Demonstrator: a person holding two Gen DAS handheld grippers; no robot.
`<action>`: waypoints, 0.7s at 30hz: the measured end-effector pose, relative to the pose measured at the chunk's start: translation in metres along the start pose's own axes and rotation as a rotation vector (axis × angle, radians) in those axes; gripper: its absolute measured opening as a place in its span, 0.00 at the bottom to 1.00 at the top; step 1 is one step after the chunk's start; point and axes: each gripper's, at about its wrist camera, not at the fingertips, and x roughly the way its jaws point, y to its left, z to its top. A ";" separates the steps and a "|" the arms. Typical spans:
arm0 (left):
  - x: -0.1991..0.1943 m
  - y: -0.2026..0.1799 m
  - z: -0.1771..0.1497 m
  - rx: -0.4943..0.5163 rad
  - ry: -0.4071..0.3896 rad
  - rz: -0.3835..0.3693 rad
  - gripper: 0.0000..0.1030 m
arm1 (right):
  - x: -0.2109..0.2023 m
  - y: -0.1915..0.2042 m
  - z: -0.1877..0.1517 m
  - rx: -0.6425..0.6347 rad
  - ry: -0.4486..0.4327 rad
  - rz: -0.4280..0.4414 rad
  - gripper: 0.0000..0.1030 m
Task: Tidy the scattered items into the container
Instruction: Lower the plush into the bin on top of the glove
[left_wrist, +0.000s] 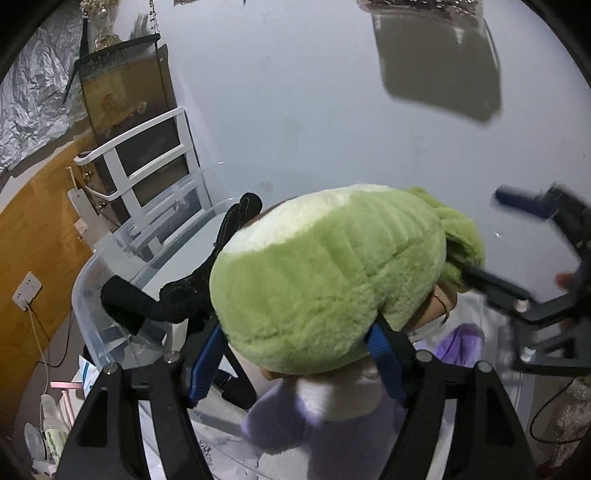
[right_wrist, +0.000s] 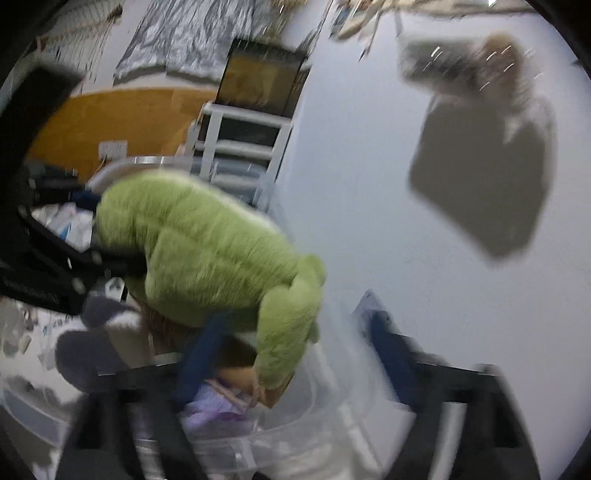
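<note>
Holding the green plush toy between its 2 blue-padded fingers, my left gripper is closed around the toy's lower bulge, and the toy fills the space straight ahead of it, above the clear plastic container. Under the toy, close to the fingers, I see a purple and white plush lying inside the container. Ahead and to the left of the left gripper a black glove hangs over the container's rim. To its right my right gripper sits beside the toy's green limb, blurred.

From the right wrist, the toy lies ahead and left, its limb hanging down by the left blue finger. My right gripper stands wide apart with nothing clamped between its fingers, over the container. The white table spreads beyond, with a grey pouch far ahead to the right.
</note>
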 end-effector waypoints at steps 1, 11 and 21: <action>-0.001 -0.001 -0.002 0.000 -0.001 -0.001 0.74 | -0.005 -0.001 0.004 0.005 -0.017 -0.002 0.82; -0.016 -0.003 -0.016 -0.007 -0.024 0.002 0.75 | -0.002 0.025 0.039 -0.019 -0.039 0.118 0.82; -0.028 -0.004 -0.030 0.056 -0.051 0.051 0.75 | 0.055 0.042 0.046 -0.031 0.122 0.209 0.82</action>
